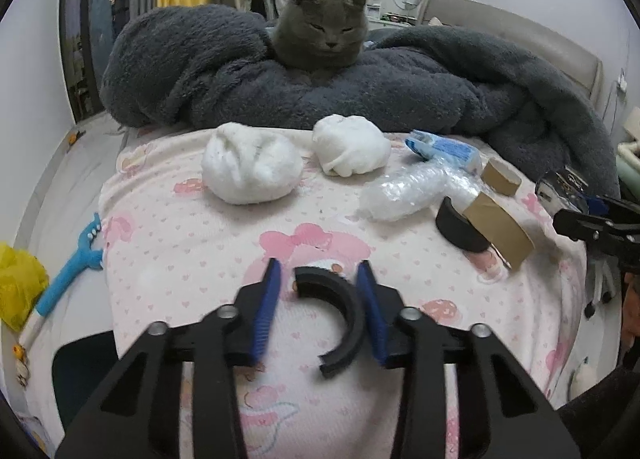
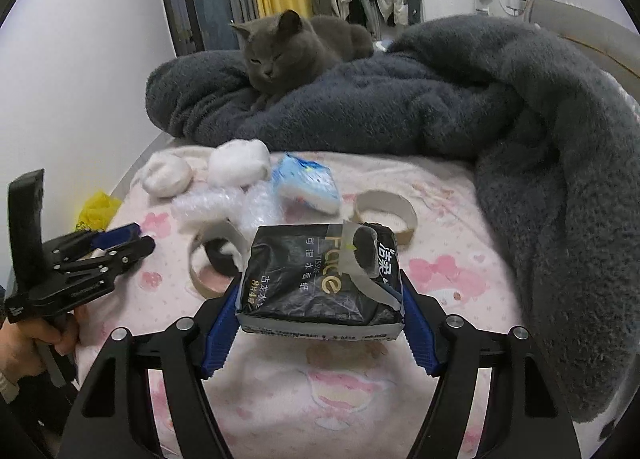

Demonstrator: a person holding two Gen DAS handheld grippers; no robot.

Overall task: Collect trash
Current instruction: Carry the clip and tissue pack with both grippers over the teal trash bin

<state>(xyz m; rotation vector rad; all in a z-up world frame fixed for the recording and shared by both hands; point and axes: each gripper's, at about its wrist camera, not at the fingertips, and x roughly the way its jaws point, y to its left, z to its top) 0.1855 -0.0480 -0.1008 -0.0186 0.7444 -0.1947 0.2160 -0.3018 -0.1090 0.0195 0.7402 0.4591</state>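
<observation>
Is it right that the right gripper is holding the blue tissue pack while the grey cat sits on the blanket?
Not quite. The right gripper holds the black tissue pack; the blue pack lies on the bed. The right wrist view shows it. The grey cat does sit on the blanket.

Bare sheet [image 1: 192,243] lies open before wads [image 1: 251,169], tape rolls [image 1: 500,227].

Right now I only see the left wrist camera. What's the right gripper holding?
Observer: The right gripper has its jaws shut on a black tissue pack with gold lettering.
Operator: Is anything stuck on it?
Observer: Yes, a pale strip of tape loops loosely over its top.
</observation>
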